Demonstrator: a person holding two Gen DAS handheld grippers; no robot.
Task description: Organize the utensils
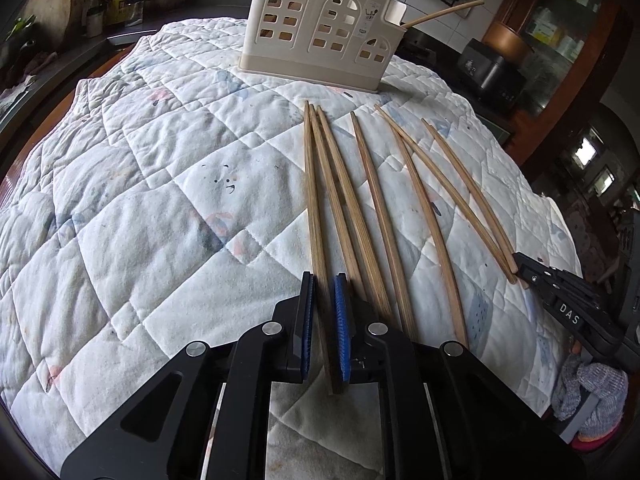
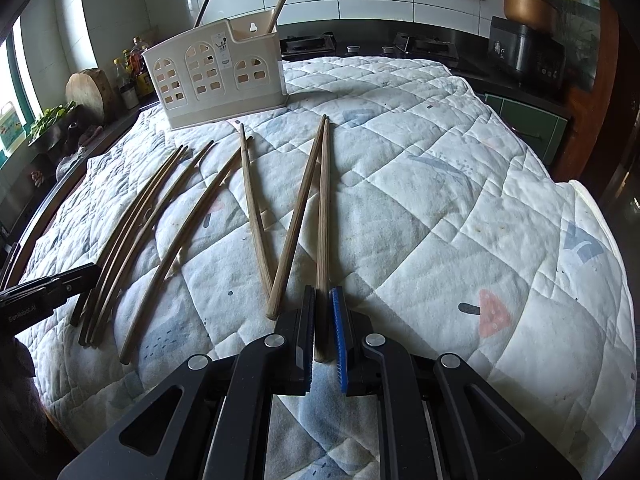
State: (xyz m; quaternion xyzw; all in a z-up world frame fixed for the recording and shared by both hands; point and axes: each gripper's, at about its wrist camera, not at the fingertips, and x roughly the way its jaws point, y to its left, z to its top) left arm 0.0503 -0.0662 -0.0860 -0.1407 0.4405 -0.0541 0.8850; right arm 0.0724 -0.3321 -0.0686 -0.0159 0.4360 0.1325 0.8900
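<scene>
We begin with the quilted cloth (image 2: 440,184) that covers the tabletop, soft and ridged with stitching. At its far side stands the cream utensil holder (image 1: 320,32), upright, with a couple of sticks already leaning out of its top. Between the holder and us lie the loose chopsticks (image 1: 372,200), fanned out with their tips toward the holder; three on the left run close together, the others spread apart, and two on the right nearly meet at their far ends.

Our left tongs (image 1: 324,332) sit low over the butt of the leftmost chopstick (image 1: 316,216), pads either side of it with a narrow gap showing on one side, so they look closing rather than clenched; we cannot tell if the grip is firm. Our right tongs (image 2: 323,332) straddle the rightmost chopstick (image 2: 323,216) in the same way, close against it, and again we cannot confirm a full clamp.

We judge the risks to be these. Each stick would be held only at its very end, so a lift could let it pivot and droop, or slip out if the pads are not tight. On the left, neighbouring sticks lie touching, and a sideways drag could roll them or pick up two. The holder is light-looking, and a long tip striking its wall could tip it.
</scene>
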